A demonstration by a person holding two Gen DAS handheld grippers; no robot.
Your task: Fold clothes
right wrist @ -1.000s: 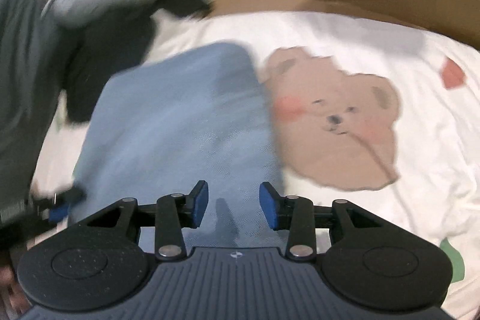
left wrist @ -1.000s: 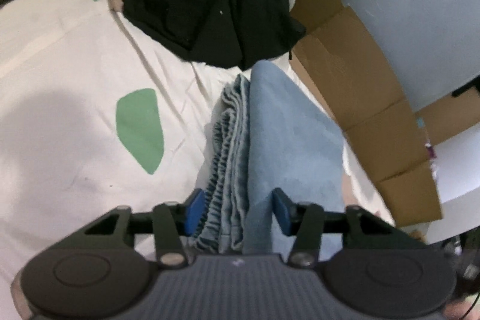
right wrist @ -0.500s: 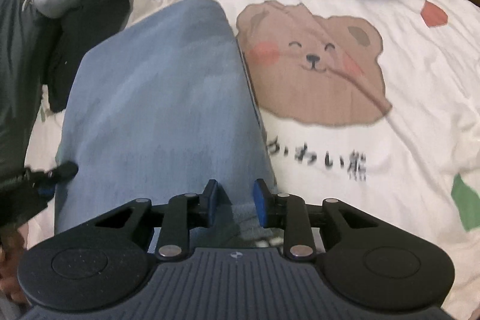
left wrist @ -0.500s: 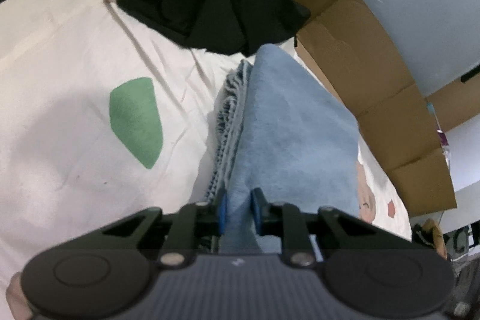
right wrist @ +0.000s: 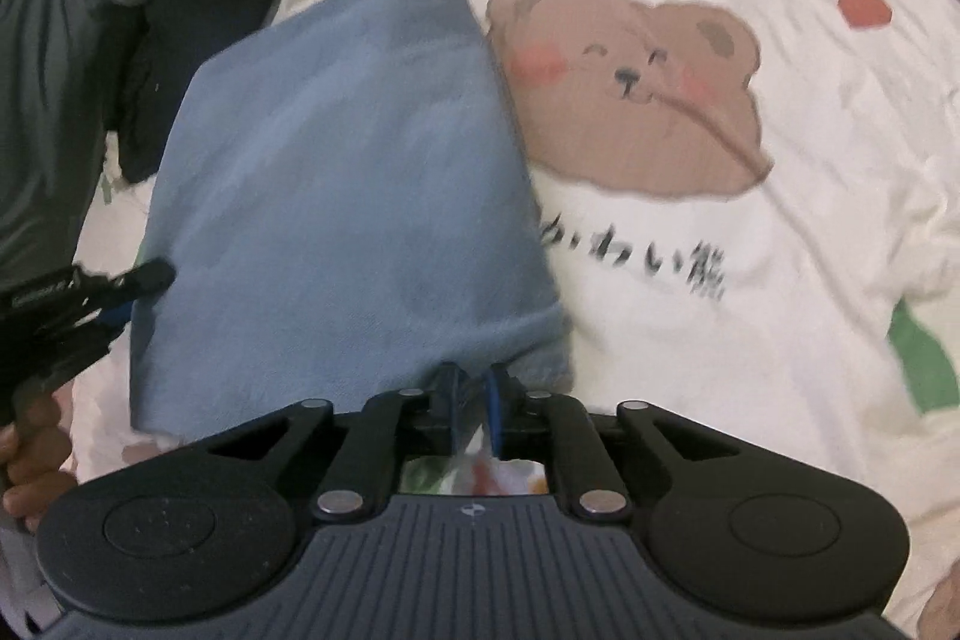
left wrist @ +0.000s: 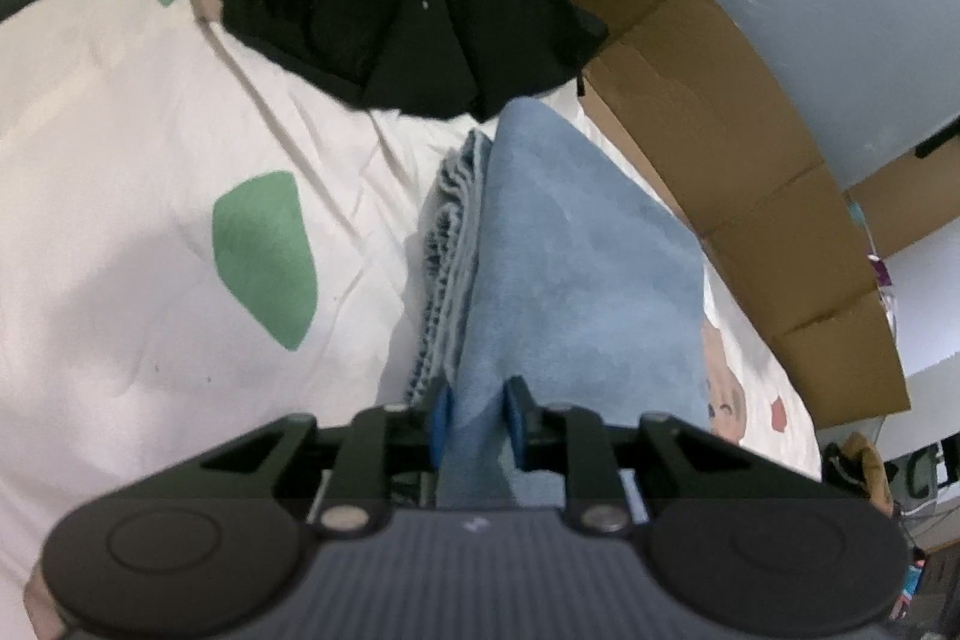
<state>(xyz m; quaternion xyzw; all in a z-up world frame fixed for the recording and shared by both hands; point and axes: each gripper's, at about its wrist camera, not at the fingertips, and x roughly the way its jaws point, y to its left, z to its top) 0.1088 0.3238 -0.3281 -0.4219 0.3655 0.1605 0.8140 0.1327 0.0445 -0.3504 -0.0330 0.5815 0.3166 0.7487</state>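
Both tools pinch the near edge of a folded light-blue fleece garment on the bed.

The light-blue fleece garment (left wrist: pixel 576 268) lies on a white bedsheet printed with a brown bear (right wrist: pixel 780 280), just beside the bear print. The left tool (left wrist: pixel 477 421) has closed narrowly, its blue pads clamping a fold of the garment's edge. The right tool (right wrist: pixel 474 403) has just been closing and pinches another part of that edge. Beyond the garment sits a black crumpled garment (left wrist: pixel 408 16), with brown cardboard boxes (left wrist: pixel 750 172) alongside.
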